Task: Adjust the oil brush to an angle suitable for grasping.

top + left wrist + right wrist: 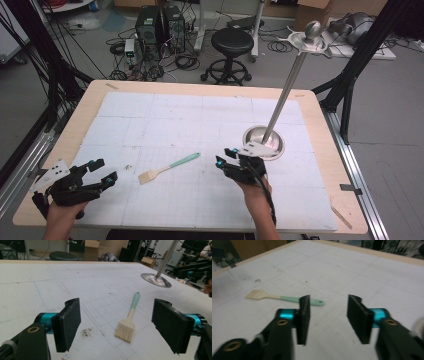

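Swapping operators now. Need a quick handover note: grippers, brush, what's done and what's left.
Left gripper: open, holds nothing, near the table's left front, pointing at the brush.
Right gripper: open, holds nothing, just right of the brush handle, next to the metal stand base.
Brush: flat on the white mat between the two grippers, bristles toward the left gripper, green handle toward the right one. Nothing touches it.
Done: nothing gripped so far.
Left: probably close one gripper on the handle; the right one looks nearer to it.
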Demonstrator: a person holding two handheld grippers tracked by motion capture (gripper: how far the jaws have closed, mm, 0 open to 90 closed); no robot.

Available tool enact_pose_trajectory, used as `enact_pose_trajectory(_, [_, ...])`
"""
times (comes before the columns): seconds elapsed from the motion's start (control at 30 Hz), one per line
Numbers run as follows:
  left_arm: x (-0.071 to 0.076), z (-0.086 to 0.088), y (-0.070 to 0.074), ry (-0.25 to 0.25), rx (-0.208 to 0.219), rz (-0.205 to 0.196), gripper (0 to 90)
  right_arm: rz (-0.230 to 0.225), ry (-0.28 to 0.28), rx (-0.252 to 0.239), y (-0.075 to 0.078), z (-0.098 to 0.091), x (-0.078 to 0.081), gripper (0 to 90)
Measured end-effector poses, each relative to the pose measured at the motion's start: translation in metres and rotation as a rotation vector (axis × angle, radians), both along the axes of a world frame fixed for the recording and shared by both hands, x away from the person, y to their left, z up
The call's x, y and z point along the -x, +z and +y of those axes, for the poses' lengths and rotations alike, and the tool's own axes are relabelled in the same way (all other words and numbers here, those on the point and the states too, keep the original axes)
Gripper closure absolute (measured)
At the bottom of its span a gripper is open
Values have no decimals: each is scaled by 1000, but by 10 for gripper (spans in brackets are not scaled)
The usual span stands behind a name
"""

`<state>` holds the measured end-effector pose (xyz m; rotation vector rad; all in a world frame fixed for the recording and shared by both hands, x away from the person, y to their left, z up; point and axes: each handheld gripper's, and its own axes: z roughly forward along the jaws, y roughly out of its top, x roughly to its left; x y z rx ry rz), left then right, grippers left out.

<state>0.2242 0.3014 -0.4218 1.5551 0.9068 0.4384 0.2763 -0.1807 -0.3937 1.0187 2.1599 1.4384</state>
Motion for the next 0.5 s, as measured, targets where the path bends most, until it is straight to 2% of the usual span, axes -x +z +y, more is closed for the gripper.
enact_pose_trajectory(0.07, [0,-1,0,-5,-9,-1,228,-25,-17,-10,2,-16,12,361])
enact_pose_trajectory(0.1, [0,-1,0,-5,-9,-1,226,-25,-17,-10,2,-16,12,361])
enact_pose_trajectory(0.13, [0,-3,-1,-8,-12,1,226,-44,-46,7,2,-33,25,253])
enact_pose_trajectory(0.2, [0,-4,-1,-10,-13,-2,223,-68,-74,25,2,-46,35,208])
enact_pose_trajectory(0.27, [0,-4,0,-15,-3,-11,217,-84,-103,9,3,-61,45,181])
enact_pose_trajectory(0.3, [0,-4,0,-15,-3,-11,215,-84,-103,9,3,-61,45,181])
enact_pose_trajectory(0.33, [1,-4,0,-17,-2,-15,214,-115,-135,-4,4,-75,53,161])
enact_pose_trajectory(0.4, [0,-5,0,-21,-3,-15,214,-145,-149,-20,4,-87,60,161])
enact_pose_trajectory(0.5, [0,-5,-1,-22,0,-13,214,-148,-186,-33,4,-100,66,161])
